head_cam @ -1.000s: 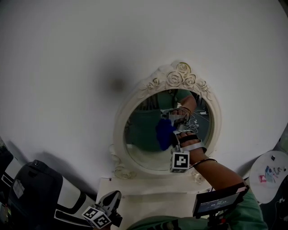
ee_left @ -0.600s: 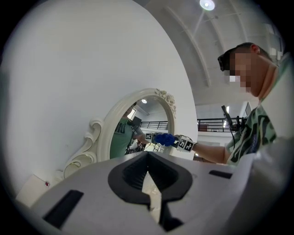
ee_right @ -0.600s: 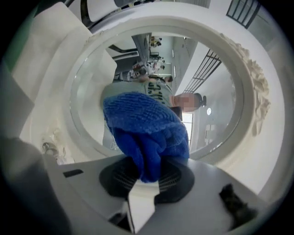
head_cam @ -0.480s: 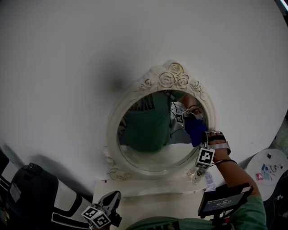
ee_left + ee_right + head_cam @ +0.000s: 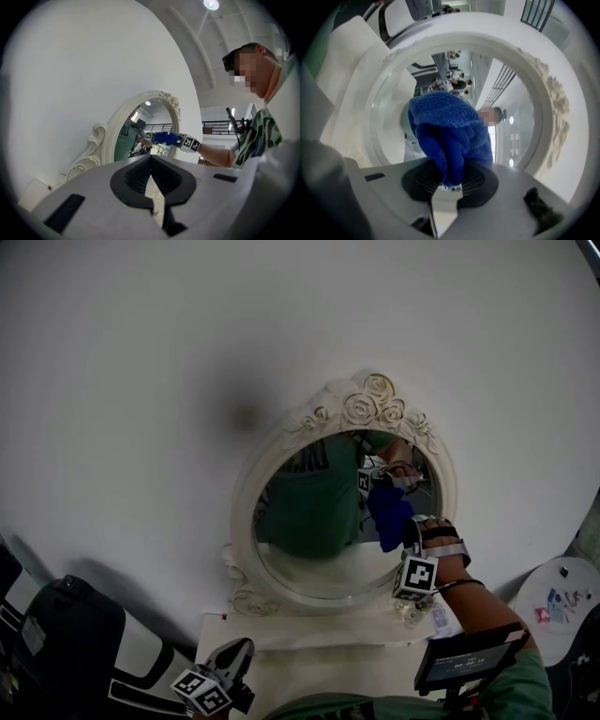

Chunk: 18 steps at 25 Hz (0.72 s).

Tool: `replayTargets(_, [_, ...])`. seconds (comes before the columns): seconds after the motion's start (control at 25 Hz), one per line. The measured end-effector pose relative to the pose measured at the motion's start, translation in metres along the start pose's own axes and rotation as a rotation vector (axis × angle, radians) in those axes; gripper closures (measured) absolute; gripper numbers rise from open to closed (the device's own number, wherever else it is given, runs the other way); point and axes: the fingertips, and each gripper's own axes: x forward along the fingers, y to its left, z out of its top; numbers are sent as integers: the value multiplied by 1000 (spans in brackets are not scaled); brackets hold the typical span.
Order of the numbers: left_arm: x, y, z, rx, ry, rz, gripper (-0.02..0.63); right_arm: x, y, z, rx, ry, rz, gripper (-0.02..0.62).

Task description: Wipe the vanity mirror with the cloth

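An oval vanity mirror with a cream rose-carved frame (image 5: 361,401) leans against the white wall. My right gripper (image 5: 405,531) is shut on a blue cloth (image 5: 388,512), which is pressed on the glass at the mirror's right side. In the right gripper view the blue cloth (image 5: 449,136) bulges out of the closed jaws against the glass, ringed by the frame (image 5: 553,108). My left gripper (image 5: 234,659) hangs low at the bottom left, away from the mirror, jaws shut with nothing in them. From the left gripper view the mirror frame (image 5: 105,140) and the cloth (image 5: 165,137) show ahead.
A white shelf (image 5: 309,643) runs under the mirror. A dark bag (image 5: 66,634) lies at the lower left, and a small screen (image 5: 464,659) is at the lower right. A white round object (image 5: 558,601) sits at the right edge.
My right gripper swept the cloth from the mirror's centre to its right edge, then came back slightly left and down. The left gripper stayed put.
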Motion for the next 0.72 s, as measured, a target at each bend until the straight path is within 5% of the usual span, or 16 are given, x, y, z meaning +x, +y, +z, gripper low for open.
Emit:
replayTargets(0.36, [-24, 10, 5, 0, -42, 57, 597, -17, 7, 258, -116, -442, -37, 509])
replayTargets(0.72, [-53, 26, 8, -9, -72, 129, 597, -11, 19, 334, -180, -497, -47, 509])
